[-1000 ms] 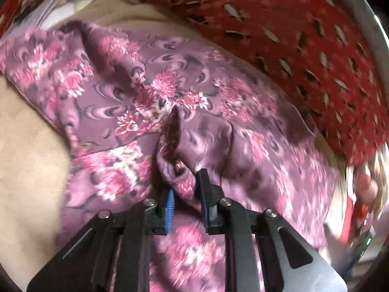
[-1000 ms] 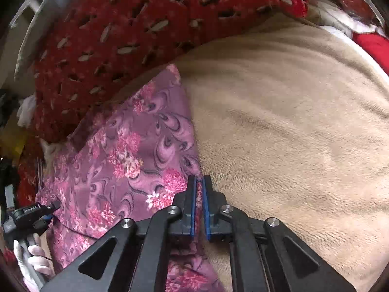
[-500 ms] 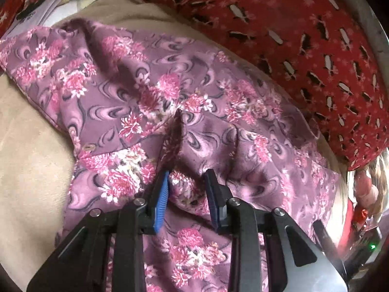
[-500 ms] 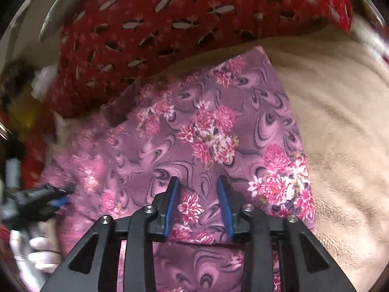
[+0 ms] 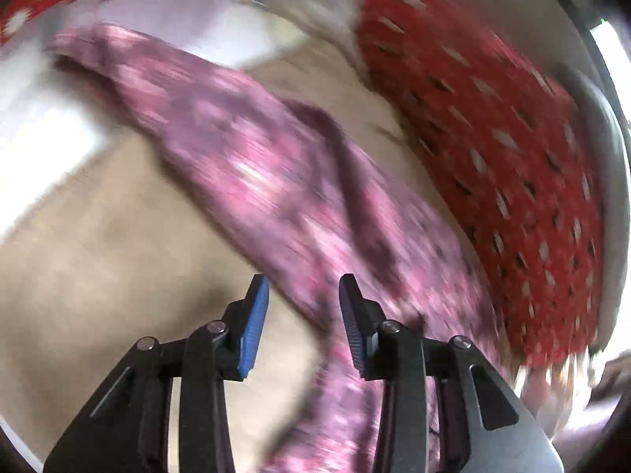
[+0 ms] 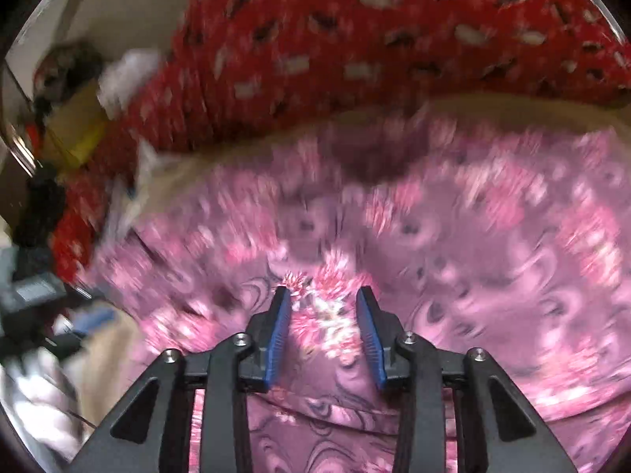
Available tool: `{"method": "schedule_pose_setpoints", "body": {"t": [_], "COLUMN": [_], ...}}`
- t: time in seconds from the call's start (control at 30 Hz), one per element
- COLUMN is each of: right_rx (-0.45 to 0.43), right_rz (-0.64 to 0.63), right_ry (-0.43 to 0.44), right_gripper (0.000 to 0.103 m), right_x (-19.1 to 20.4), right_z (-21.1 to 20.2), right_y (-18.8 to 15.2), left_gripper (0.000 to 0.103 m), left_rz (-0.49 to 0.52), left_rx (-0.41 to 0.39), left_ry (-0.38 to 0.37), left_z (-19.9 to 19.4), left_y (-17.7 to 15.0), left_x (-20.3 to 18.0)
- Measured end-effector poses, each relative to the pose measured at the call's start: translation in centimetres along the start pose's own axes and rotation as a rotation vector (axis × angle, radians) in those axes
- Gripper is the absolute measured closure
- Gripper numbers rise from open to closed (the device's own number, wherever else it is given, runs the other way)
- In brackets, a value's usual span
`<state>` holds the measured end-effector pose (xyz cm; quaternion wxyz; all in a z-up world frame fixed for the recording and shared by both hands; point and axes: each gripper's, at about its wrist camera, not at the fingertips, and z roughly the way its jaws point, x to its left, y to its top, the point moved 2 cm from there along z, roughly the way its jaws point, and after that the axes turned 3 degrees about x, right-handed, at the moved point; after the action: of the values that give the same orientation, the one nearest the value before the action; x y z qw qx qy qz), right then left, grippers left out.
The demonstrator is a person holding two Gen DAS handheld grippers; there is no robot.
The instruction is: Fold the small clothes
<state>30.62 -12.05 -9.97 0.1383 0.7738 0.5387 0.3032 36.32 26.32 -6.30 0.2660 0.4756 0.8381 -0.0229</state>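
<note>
Over the beige blanket [image 5: 98, 244], floral garment's [image 5: 276, 181] edge between spread, empty left fingers [image 5: 252, 315]; right fingers [image 6: 280, 331] likewise.

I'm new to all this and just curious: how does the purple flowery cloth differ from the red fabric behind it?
The purple floral garment carries pink flowers and dark swirls; the red fabric has small pale and dark dashes. The garment lies spread out right in front of the open right gripper; the red fabric sits bunched up farther back. Both rest on the beige blanket, and both look blurred.
</note>
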Motion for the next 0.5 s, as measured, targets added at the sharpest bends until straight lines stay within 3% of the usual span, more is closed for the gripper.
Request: {"method": "schedule_pose_setpoints", "body": {"t": [0.13, 0.3, 0.5], "right_rx": [-0.067, -0.078, -0.085], "right_rz": [-0.084, -0.092, -0.105], "right_ry": [-0.04, -0.023, -0.008], "right_gripper": [0.059, 0.053, 0.046], "right_x": [1.3, 1.4, 1.6], "right_z": [-0.1, -0.2, -0.2], "right_y": [-1.2, -1.4, -1.4], "left_gripper": [0.068, 0.065, 0.064], "left_rz": [-0.135, -0.326, -0.345], "left_rx": [-0.058, -0.064, -0.088], "left_ry": [0.043, -0.01, -0.012], "left_z": [-1.1, -0.8, -0.4], "left_y": [4.5, 8.0, 10.7], "left_x": [5.8, 11.0, 11.7]}}
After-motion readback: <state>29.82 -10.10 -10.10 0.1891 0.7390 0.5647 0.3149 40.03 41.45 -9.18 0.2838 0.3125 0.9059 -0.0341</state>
